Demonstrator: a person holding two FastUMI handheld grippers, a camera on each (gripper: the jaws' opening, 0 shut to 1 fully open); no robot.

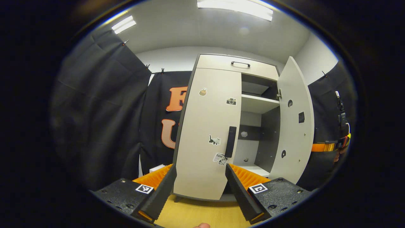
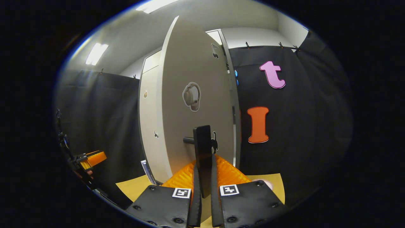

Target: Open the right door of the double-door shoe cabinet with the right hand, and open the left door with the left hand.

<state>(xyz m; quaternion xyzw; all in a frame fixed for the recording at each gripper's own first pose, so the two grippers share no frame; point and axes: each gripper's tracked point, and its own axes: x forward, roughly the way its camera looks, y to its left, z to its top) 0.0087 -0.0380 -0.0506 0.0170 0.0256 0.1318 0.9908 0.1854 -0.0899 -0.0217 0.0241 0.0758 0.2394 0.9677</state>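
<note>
Here, cloth-walled booth, yellow floor (image 1: 196, 212) — right gripper (image 2: 202, 190) clamps right door's handle (image 2: 202, 148); left gripper (image 1: 199, 190) gapes wide.

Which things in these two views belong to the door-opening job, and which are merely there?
Part of the job:
right door, swung open
right door's handle, clamped by the right gripper
left door, still closed
left door's handle
left gripper, open, facing it

Merely there:
top drawer
inner shelf
stickers
yellow floor
</note>
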